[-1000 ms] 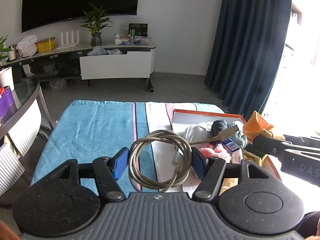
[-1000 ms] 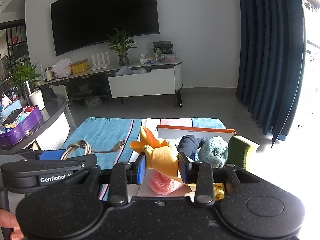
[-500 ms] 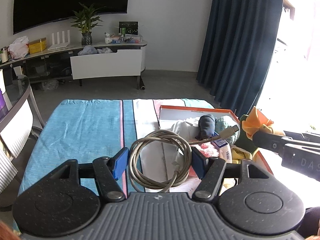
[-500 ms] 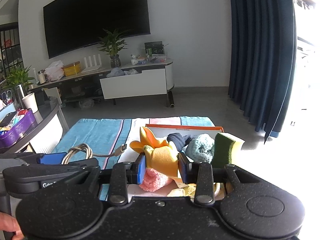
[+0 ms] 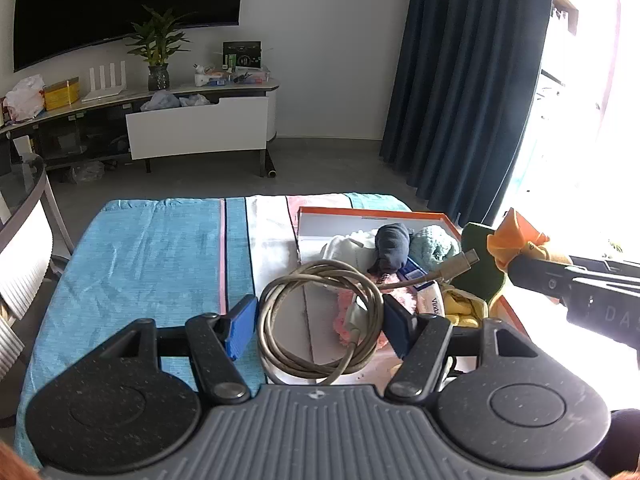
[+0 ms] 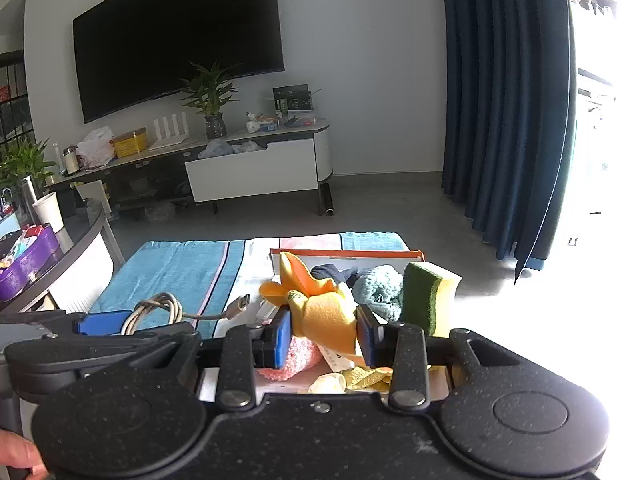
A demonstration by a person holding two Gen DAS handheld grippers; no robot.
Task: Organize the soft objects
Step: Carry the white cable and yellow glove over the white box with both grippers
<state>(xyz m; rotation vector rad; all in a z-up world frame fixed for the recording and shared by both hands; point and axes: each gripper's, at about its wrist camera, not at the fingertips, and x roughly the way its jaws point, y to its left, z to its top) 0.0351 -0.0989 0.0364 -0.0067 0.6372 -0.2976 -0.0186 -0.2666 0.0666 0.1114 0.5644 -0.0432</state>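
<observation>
My left gripper (image 5: 318,326) is shut on a coiled grey USB cable (image 5: 320,320) and holds it above the near left part of an orange-rimmed white box (image 5: 360,211). My right gripper (image 6: 324,336) is shut on a yellow-orange plush toy (image 6: 320,304) over the same box (image 6: 344,254). In the box lie a dark navy sock (image 5: 392,246), a teal knit piece (image 5: 434,246), a pink fluffy item (image 6: 296,360) and a green-yellow sponge (image 6: 428,302) standing on edge. The left gripper and cable (image 6: 160,312) also show in the right wrist view.
The box sits on a blue, white and pink striped cloth (image 5: 160,256) over a low table. A glass side table (image 6: 60,248) with a purple tray stands to the left. A TV console (image 5: 192,120) and dark curtains (image 5: 460,100) are behind.
Both grippers have drawn back and up a little with their loads; the box and cloth appear farther below. The grips are unchanged.
</observation>
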